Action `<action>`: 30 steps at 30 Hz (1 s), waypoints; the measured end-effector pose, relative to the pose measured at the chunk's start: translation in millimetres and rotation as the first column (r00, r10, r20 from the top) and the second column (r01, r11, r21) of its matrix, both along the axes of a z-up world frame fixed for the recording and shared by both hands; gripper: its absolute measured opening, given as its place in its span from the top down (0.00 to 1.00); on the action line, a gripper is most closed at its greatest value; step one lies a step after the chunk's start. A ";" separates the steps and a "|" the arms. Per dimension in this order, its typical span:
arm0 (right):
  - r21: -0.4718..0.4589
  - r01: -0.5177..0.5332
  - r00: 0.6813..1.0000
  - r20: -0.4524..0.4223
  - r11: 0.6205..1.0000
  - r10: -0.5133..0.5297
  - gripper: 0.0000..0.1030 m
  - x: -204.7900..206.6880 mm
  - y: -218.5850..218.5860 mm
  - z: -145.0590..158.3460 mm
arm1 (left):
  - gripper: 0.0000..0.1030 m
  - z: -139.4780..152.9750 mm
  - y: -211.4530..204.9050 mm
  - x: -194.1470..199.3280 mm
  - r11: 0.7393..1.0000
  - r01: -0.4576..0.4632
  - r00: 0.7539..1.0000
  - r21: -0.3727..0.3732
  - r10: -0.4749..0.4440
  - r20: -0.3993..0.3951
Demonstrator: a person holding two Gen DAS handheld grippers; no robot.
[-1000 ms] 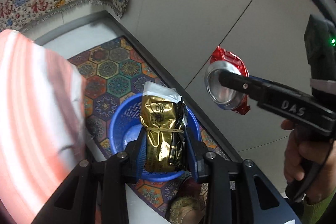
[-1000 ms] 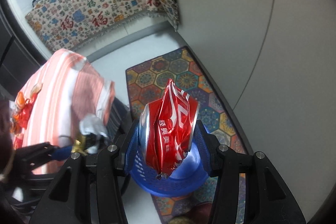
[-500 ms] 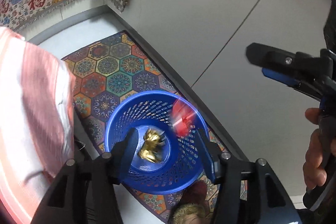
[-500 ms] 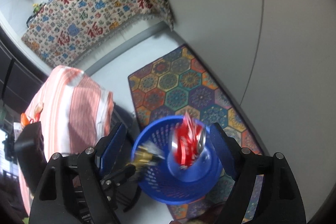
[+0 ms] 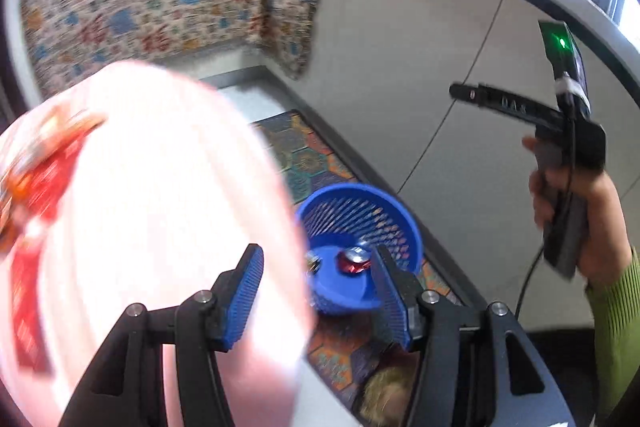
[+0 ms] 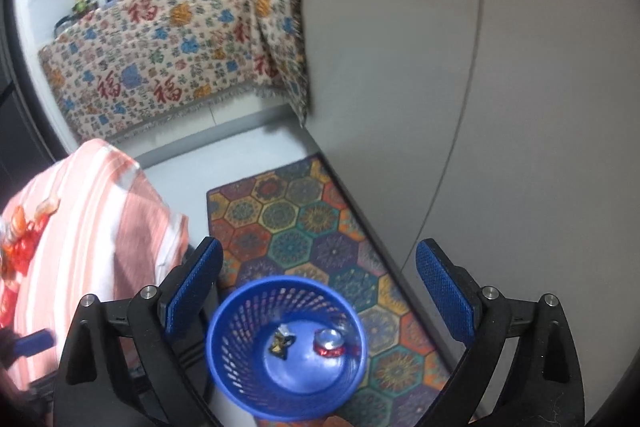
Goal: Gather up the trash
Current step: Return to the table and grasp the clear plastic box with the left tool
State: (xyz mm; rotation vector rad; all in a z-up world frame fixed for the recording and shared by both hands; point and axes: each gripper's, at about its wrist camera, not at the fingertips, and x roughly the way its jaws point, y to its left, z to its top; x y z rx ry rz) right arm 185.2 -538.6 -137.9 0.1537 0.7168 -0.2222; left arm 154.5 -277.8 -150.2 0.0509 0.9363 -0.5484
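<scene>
Left gripper (image 5: 316, 301) with fingers apart and nothing between them, blue basket (image 6: 224, 367) below and ahead of both, gold wrapper (image 6: 281, 342) and crushed red can (image 6: 329, 343) lying inside it, right gripper (image 6: 318, 291) just spread wide, empty, poised above the basket

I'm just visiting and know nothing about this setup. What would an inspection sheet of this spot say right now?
Surface: patterned rug on a pale floor.
Job's things: blue basket on the rug holds a crushed red can and a gold wrapper.
Clutter: red wrappers on the striped pink cloth.
Tongs: left tongs open and empty; right tongs have just been opening, nothing between them.
Cables: one black cable below the right hand.
Surroundings: grey wall, patterned cloth over a counter with pans.
</scene>
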 end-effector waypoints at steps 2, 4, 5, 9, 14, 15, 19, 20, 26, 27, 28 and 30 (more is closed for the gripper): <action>-0.014 -0.039 0.999 0.021 0.999 0.039 0.05 -1.1 24.1 7.0 | 0.45 -0.1 33.4 -16.8 0.999 -0.044 0.999 0.017 0.044 -0.001; -0.001 -0.086 0.996 0.037 0.996 0.086 0.04 -1.9 54.4 12.3 | 0.45 1.4 64.9 -32.3 0.996 -0.090 0.996 0.029 0.090 0.013; 0.011 -0.111 0.993 0.042 0.994 0.111 0.04 -1.9 71.0 14.2 | 0.45 -0.1 85.1 -40.5 0.992 -0.121 0.992 0.040 0.120 0.024; 0.064 -0.246 0.969 0.056 0.967 0.242 0.04 -7.8 150.5 14.2 | 0.45 -11.6 153.3 -56.2 0.970 -0.225 0.974 0.091 0.223 0.034; 0.061 -0.386 0.923 0.029 0.921 0.385 0.04 -19.5 246.7 1.0 | 0.45 -14.3 223.7 -58.3 0.929 -0.348 0.937 0.129 0.342 0.067; 0.063 -0.396 0.918 0.021 0.916 0.395 0.04 -19.7 258.9 -3.0 | 0.45 -15.4 233.4 -55.7 0.919 -0.369 0.929 0.140 0.362 0.071; 0.093 -0.398 0.916 -0.017 0.913 0.401 0.04 -13.4 291.1 -22.4 | 0.45 -22.0 275.5 -42.1 0.884 -0.446 0.895 0.141 0.440 0.075; 0.097 -0.393 0.917 -0.029 0.914 0.398 0.04 -10.2 295.9 -27.7 | 0.45 -23.5 285.5 -39.0 0.873 -0.468 0.884 0.136 0.463 0.072; 0.082 -0.407 0.908 -0.070 0.910 0.413 0.04 -9.5 326.1 -44.6 | 0.42 -31.1 317.6 -28.1 0.831 -0.534 0.844 0.155 0.534 0.043; 0.076 -0.414 0.905 -0.076 0.907 0.419 0.04 -8.7 329.6 -46.0 | 0.40 -32.6 317.4 -24.6 0.829 -0.535 0.843 0.162 0.536 0.038; 0.070 -0.422 0.901 -0.081 0.904 0.427 0.04 -8.8 333.0 -47.8 | 0.36 -33.3 316.7 -20.7 0.825 -0.538 0.841 0.172 0.540 0.037; 0.062 -0.438 0.892 -0.094 0.897 0.442 0.04 -7.8 337.8 -50.6 | 0.28 -36.0 316.8 -10.7 0.814 -0.547 0.834 0.198 0.550 0.043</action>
